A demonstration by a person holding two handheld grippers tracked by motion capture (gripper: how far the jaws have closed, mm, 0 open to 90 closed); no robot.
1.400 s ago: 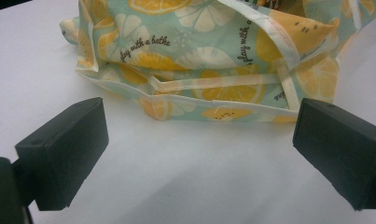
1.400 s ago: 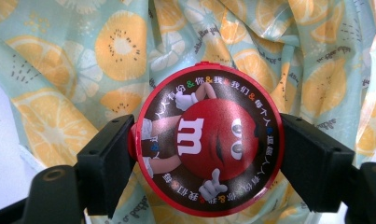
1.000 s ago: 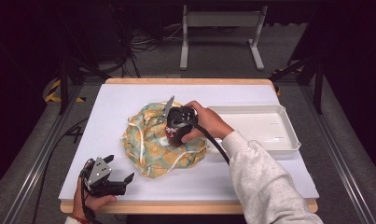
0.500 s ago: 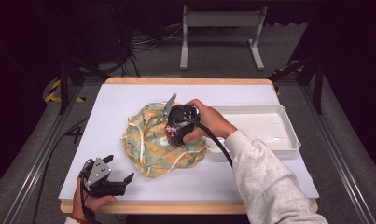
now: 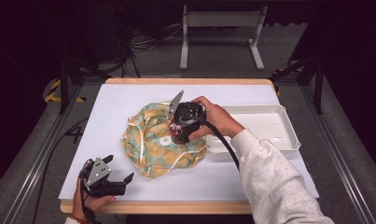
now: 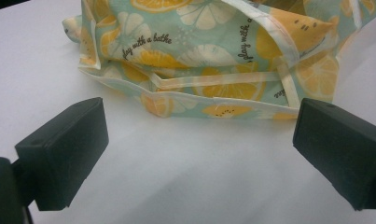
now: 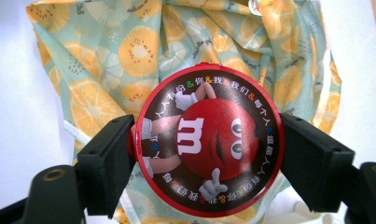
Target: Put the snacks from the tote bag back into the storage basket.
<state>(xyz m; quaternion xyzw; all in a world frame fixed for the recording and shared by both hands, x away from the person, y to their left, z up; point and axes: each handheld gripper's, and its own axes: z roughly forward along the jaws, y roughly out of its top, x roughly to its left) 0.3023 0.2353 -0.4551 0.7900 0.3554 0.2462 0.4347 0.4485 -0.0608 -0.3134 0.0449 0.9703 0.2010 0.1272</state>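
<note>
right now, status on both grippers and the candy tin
Right gripper shut on M&M's tin, held above the citrus-print bag. Left gripper open, empty, on table near the bag's edge. White tray beside the bag; nothing blocking.

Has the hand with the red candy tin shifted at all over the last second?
No. The right gripper holds the red tin over the same spot of the fruit-print bag, beside the white tray.

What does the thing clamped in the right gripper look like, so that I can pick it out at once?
On the white table, find the citrus-print cloth bag beside the white tray. Above that bag the right gripper holds a round tin between its jaws. Its red rim and red cartoon candy face marked "m" set it apart.
</note>
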